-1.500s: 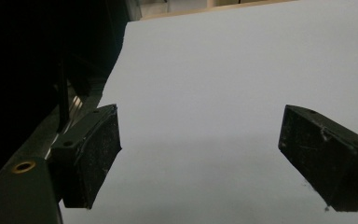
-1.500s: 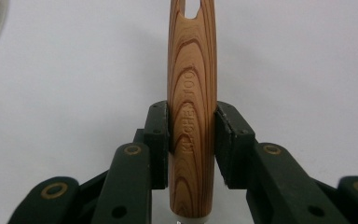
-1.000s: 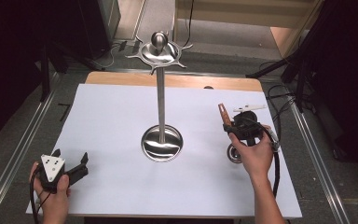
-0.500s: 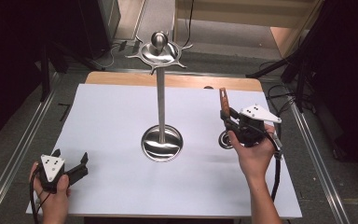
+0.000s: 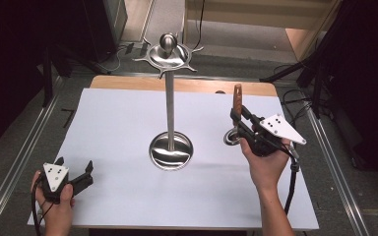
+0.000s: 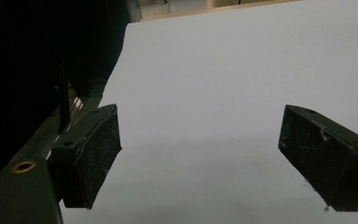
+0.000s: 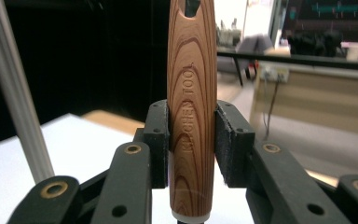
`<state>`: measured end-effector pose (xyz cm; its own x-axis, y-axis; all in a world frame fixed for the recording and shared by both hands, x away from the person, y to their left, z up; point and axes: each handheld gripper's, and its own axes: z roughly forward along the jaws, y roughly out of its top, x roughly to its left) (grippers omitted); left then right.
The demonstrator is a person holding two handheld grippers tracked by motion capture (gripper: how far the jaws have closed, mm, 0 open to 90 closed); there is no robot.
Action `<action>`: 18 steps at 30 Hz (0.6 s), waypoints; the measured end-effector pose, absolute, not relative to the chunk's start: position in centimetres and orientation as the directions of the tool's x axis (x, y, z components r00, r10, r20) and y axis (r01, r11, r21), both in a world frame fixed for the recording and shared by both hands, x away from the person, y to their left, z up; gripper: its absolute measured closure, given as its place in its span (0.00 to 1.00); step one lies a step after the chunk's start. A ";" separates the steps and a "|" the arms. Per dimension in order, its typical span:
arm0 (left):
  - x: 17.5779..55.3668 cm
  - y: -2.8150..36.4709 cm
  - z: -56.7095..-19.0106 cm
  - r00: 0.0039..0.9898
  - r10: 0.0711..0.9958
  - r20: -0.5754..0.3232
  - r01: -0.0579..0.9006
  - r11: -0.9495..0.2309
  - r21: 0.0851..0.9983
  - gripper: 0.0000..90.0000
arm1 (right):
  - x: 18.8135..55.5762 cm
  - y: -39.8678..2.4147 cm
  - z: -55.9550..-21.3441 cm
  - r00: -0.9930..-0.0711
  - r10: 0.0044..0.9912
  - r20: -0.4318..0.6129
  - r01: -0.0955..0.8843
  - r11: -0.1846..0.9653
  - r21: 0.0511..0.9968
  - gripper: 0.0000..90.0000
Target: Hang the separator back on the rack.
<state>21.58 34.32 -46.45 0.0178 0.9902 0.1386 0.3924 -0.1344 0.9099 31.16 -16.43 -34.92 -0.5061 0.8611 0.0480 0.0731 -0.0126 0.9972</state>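
Observation:
A kitchen utensil with a wooden handle (image 5: 236, 98) and a round metal end (image 5: 231, 138) stands nearly upright over the right side of the white table. My right gripper (image 5: 237, 120) is shut on the handle; in the right gripper view both pads press on the wood grain handle (image 7: 192, 93), which is stamped with letters. A tall metal stand (image 5: 170, 108) with hook arms at its top (image 5: 168, 51) rises from a round base (image 5: 171, 150) at the table's middle, left of the utensil. My left gripper (image 5: 75, 164) rests open at the near left corner, with nothing between its jaws (image 6: 200, 154).
The white table sheet (image 5: 118, 123) covers a wooden top. Metal rails run along both sides, and cables and dark stands lie on the floor behind. In the right gripper view the stand's pole (image 7: 11, 88) is at the left.
My right hand has lifted and turned the utensil, so its handle now points more upright and its metal end sits higher and a little further left. The left hand has stayed put.

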 end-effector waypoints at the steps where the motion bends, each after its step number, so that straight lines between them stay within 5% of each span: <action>1: 21.6 34.3 -46.4 0.018 0.990 0.139 0.392 -0.134 0.910 0.15 | 31.2 -16.4 -34.9 -0.506 0.861 0.048 0.073 -0.013 0.997 0.77; 18: 21.6 34.4 -46.4 0.015 0.991 0.135 0.392 -0.130 0.911 0.15 | 29.8 -14.8 -33.8 -0.611 0.789 0.065 -0.037 -0.111 0.993 0.77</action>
<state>21.59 34.35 -46.45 0.0148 0.9907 0.1353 0.3917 -0.1302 0.9109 29.84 -14.82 -33.81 -0.6114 0.7886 0.0653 -0.0372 -0.1111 0.9931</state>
